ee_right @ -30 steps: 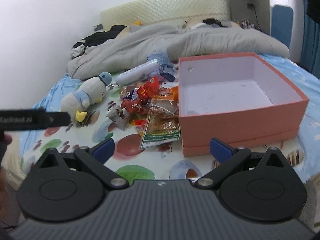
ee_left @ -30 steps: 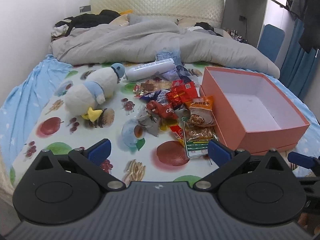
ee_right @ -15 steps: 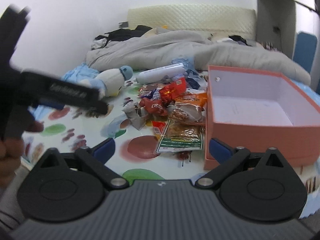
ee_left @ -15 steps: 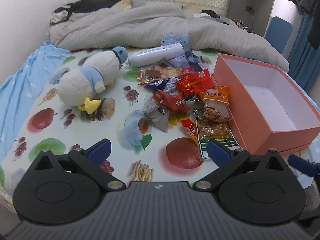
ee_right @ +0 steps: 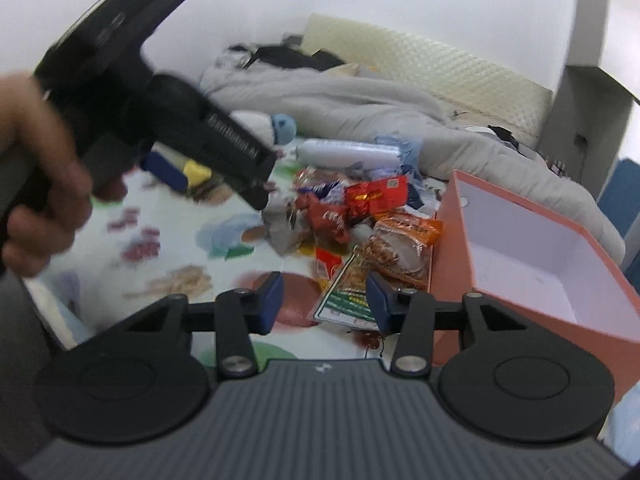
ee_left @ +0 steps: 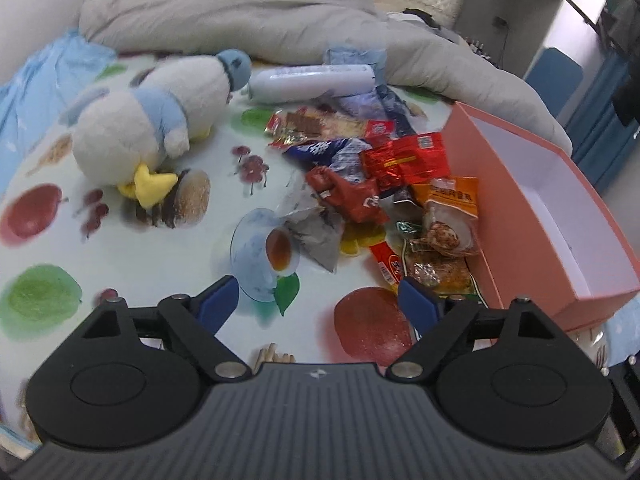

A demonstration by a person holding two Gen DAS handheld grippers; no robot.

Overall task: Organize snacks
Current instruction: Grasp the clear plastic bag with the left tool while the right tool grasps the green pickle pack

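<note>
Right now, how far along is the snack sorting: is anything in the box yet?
Nothing looks done: the open salmon-pink cardboard box shows only its bare white floor. Nothing is in hand: the left gripper and right gripper are both closing their jaws on air, short of the packets. Everything is left: the pile of foil snack packets, including the orange packet beside the box, lies on the fruit-print bedsheet.

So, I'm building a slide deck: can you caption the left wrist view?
Left tool, jaws closing on nothing, above snack packets heaped between a plush duck and an empty pink box on a fruit-print bedsheet.
</note>
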